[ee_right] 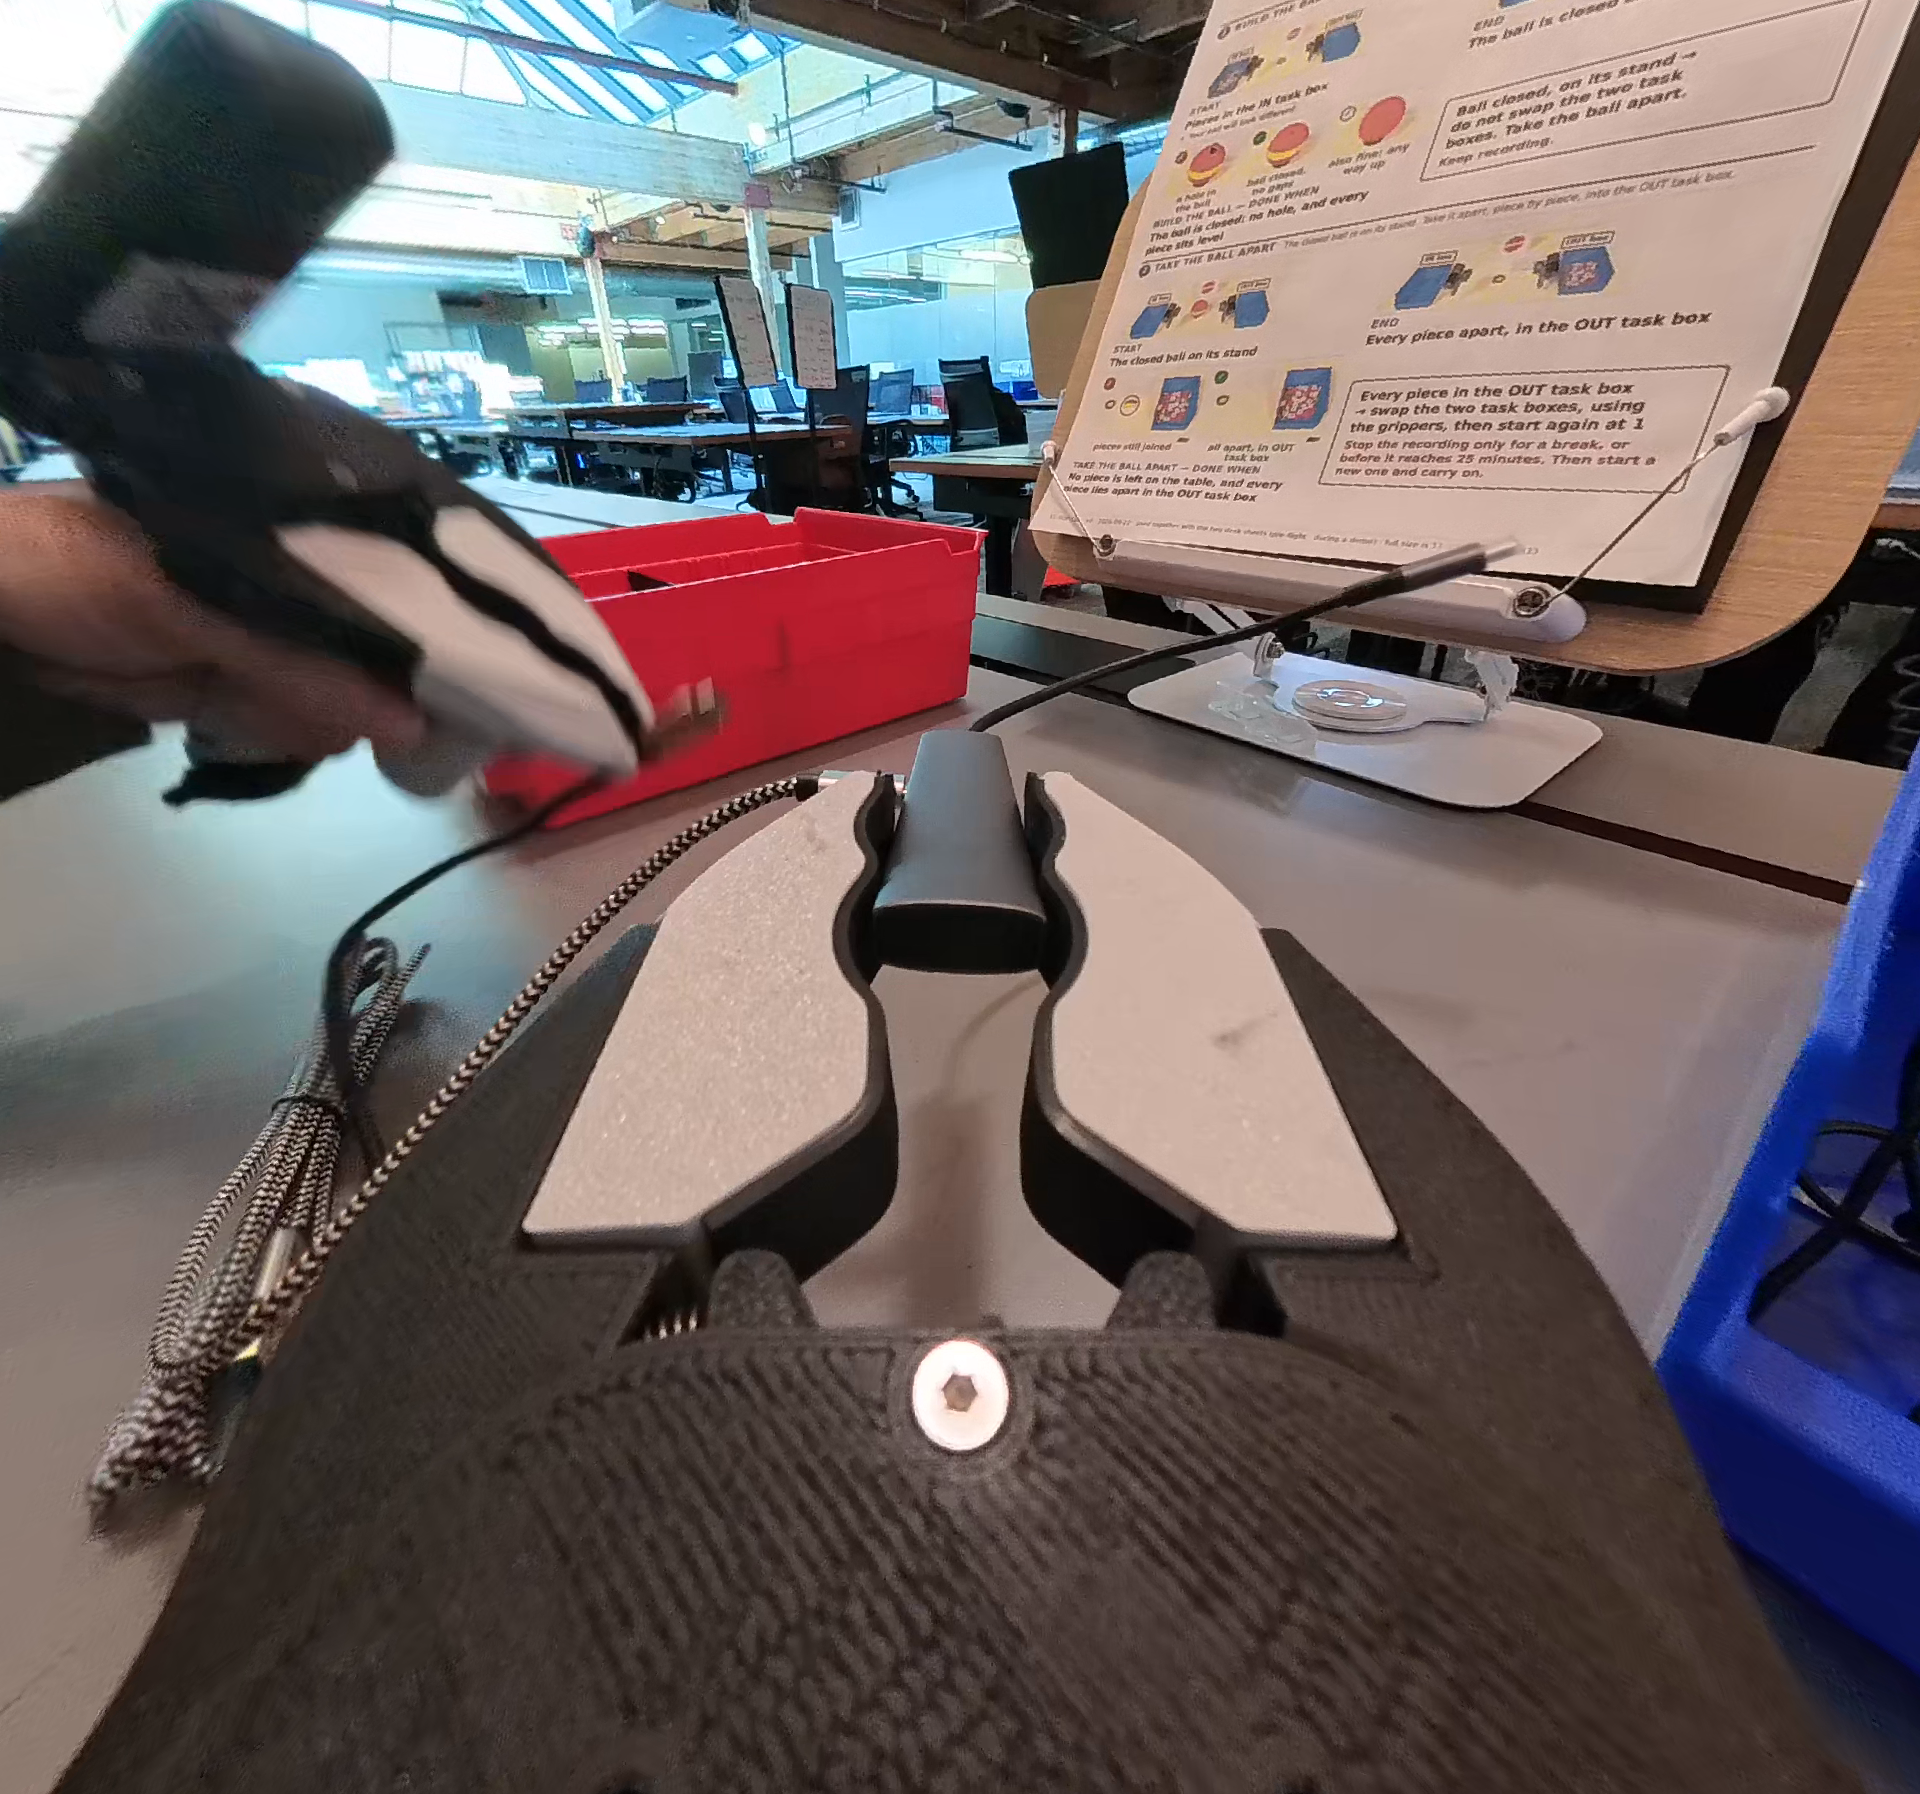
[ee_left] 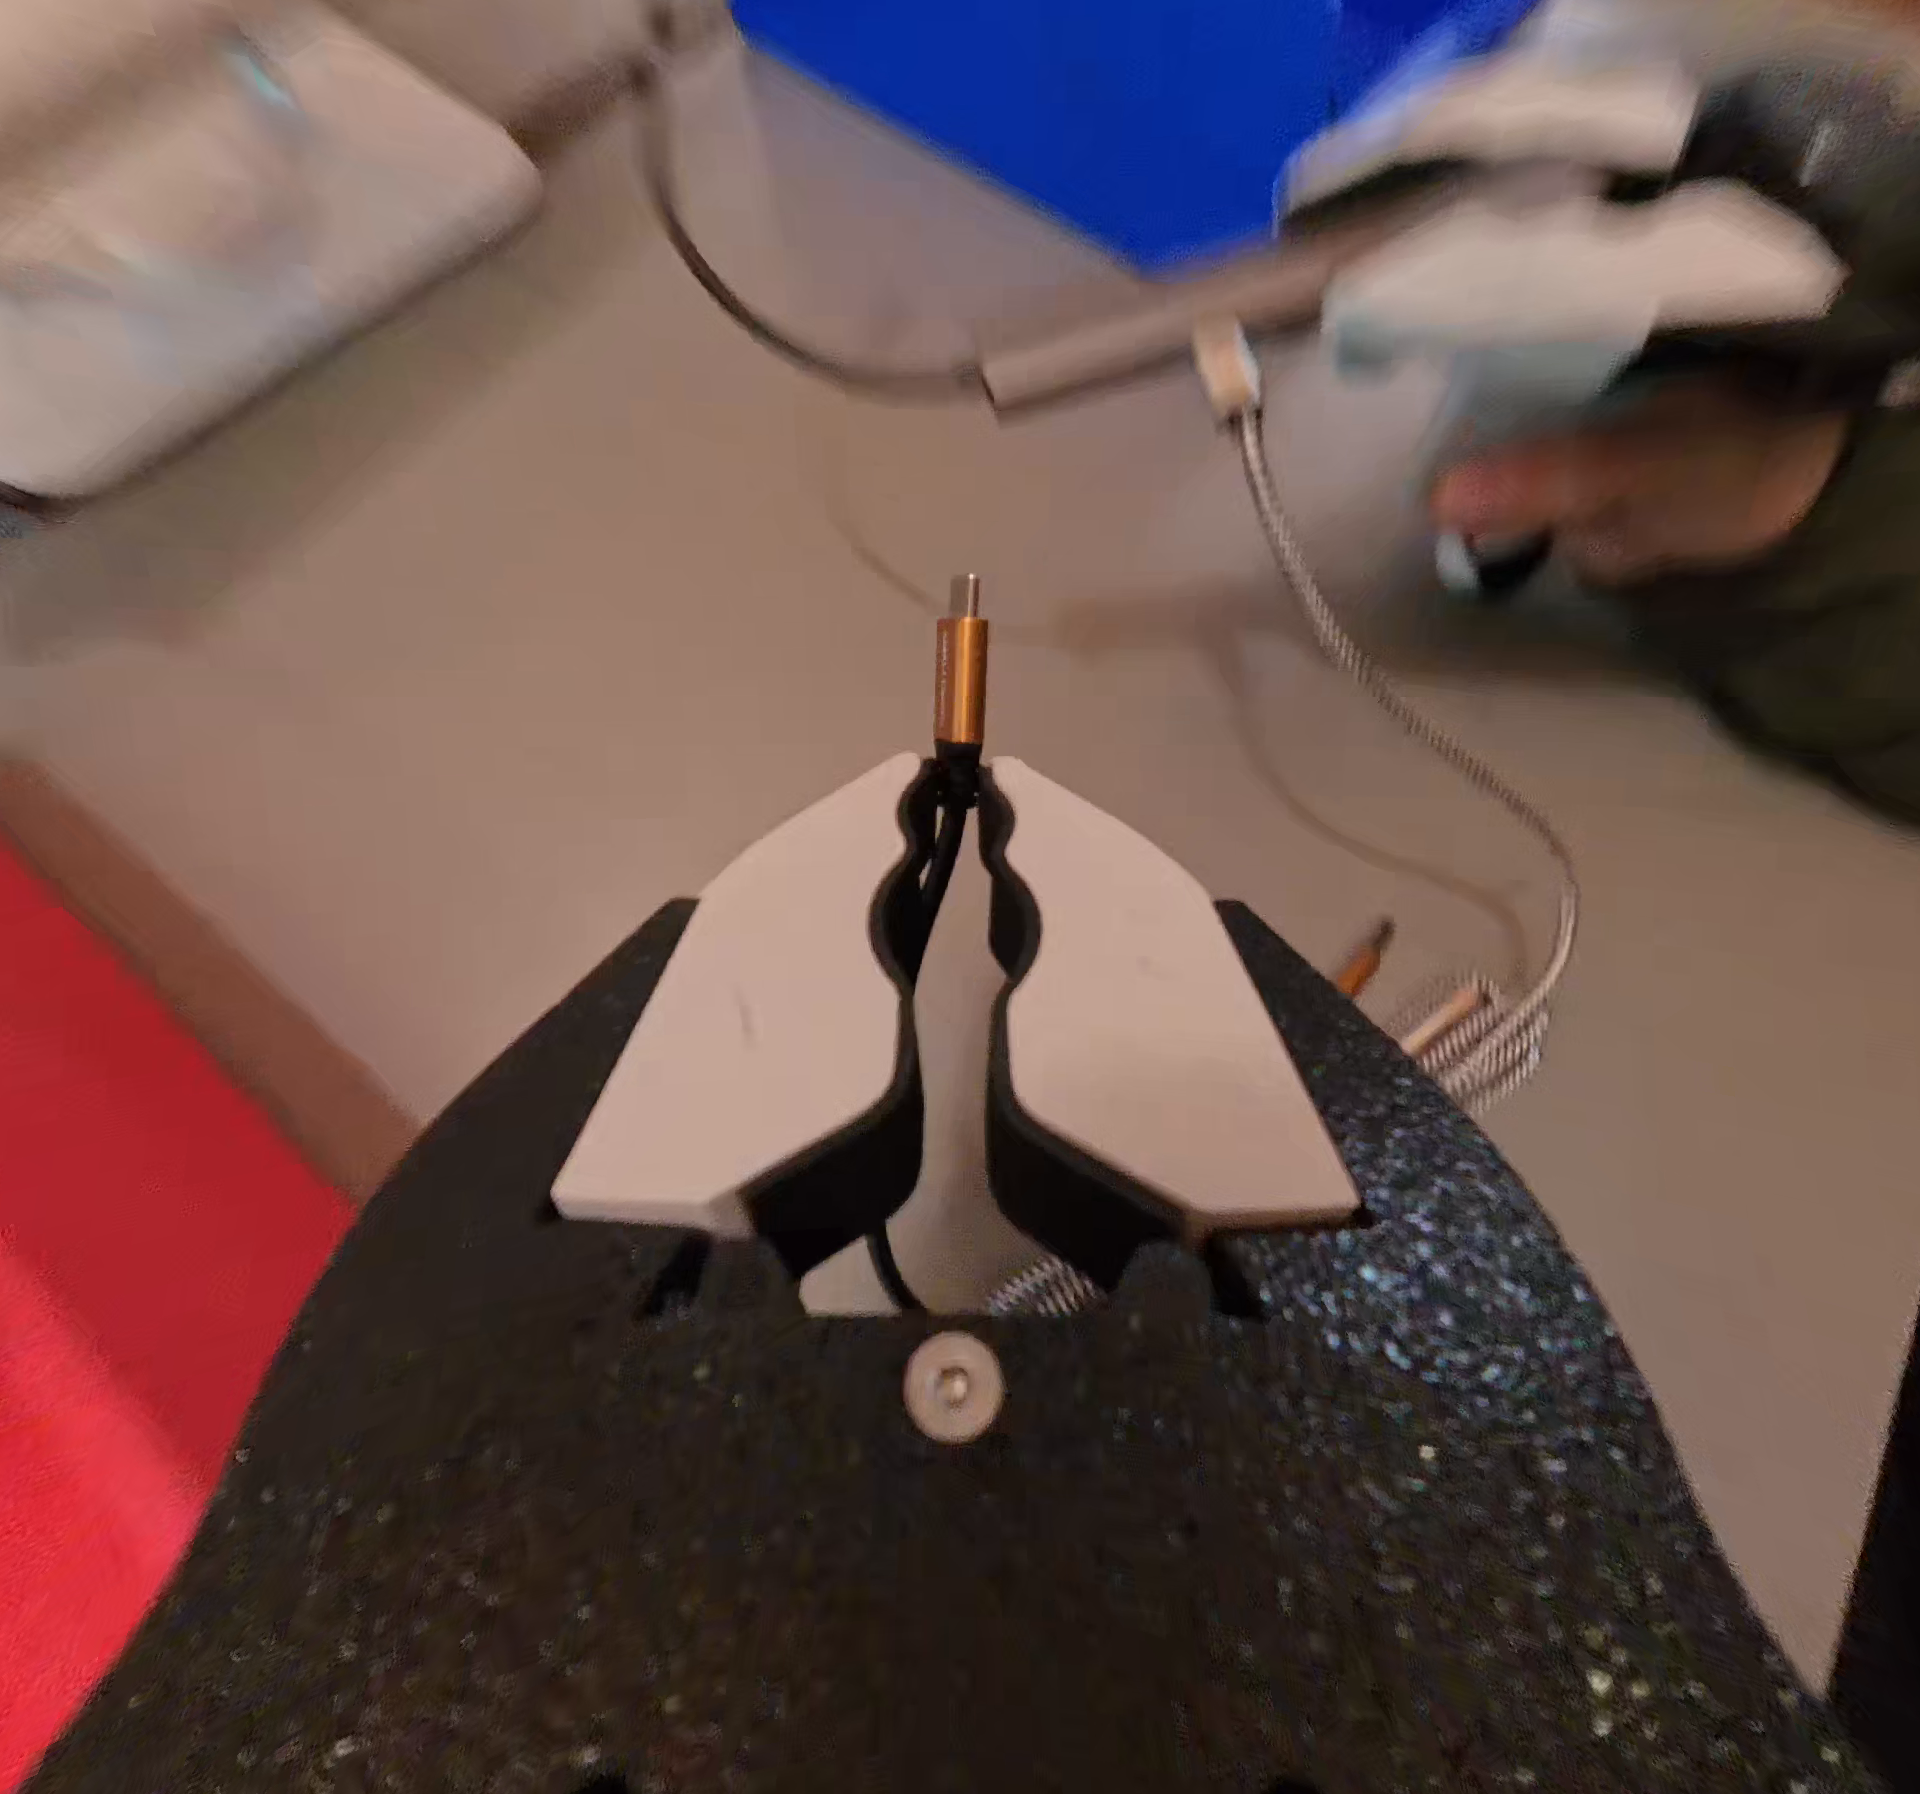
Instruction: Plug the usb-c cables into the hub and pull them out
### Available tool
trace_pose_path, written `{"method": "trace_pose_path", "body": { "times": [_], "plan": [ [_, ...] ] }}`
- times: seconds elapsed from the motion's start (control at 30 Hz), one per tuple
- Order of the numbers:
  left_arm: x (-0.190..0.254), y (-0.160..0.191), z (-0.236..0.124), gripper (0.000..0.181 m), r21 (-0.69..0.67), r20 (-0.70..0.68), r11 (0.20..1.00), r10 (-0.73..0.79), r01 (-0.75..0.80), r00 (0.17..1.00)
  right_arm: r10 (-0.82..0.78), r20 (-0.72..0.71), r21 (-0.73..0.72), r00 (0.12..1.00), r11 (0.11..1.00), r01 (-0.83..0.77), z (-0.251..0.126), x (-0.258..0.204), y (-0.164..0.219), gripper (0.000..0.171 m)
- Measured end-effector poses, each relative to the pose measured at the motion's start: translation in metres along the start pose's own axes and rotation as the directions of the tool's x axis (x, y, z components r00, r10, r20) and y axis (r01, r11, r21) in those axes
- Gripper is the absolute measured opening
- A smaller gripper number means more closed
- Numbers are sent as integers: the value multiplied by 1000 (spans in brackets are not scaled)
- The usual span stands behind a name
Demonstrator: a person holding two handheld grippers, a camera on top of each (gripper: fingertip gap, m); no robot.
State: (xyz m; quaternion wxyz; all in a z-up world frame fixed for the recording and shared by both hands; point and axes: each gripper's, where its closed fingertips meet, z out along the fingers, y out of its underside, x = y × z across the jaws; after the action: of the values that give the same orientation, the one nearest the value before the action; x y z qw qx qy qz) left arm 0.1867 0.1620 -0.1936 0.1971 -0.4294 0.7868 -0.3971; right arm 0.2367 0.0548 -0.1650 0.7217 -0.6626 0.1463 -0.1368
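In the left wrist view my left gripper point(ee_left: 961, 765) is shut on a thin black cable, just behind its gold usb-c plug point(ee_left: 960, 674), which sticks out forward above the table. The grey hub point(ee_left: 1132, 342) is ahead and to the right, held by my right gripper point(ee_left: 1558, 258). A silver braided cable point(ee_left: 1340, 622) is plugged into its side. In the right wrist view my right gripper point(ee_right: 961, 794) is shut on the dark hub point(ee_right: 961, 861). The braided cable point(ee_right: 582, 923) leaves its left side. The left gripper point(ee_right: 613, 716) is blurred at the left, close to the hub.
A red bin point(ee_right: 790, 622) stands behind the left gripper. A blue bin point(ee_right: 1818, 1256) is close on the right; it also shows in the left wrist view point(ee_left: 1091, 51). A stand with an instruction sheet point(ee_right: 1455, 290) is at the back right. Bundled braided cable point(ee_right: 239, 1256) lies on the grey table.
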Motion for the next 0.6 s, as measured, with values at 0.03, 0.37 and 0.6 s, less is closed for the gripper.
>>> {"method": "trace_pose_path", "body": {
  "times": [0.03, 0.37, 0.6],
  "plan": [
    [-9, -20, -16, 7, 89, 48, 996, -5, 1, 999, 3, -5, 1, 1000, 1000, -3, 0, 1, 0, 24],
    [2, -122, -151, 7, 338, 121, 929, 118, -153, 986, -1, -5, -2, 1000, 1000, 1, 0, 0, 0, 24],
    [49, -56, -116, 7, -13, -368, 1000, -9, 4, 930, -7, -2, -3, 1000, 1000, 7, 1, -1, 0, 24]
  ]
}}
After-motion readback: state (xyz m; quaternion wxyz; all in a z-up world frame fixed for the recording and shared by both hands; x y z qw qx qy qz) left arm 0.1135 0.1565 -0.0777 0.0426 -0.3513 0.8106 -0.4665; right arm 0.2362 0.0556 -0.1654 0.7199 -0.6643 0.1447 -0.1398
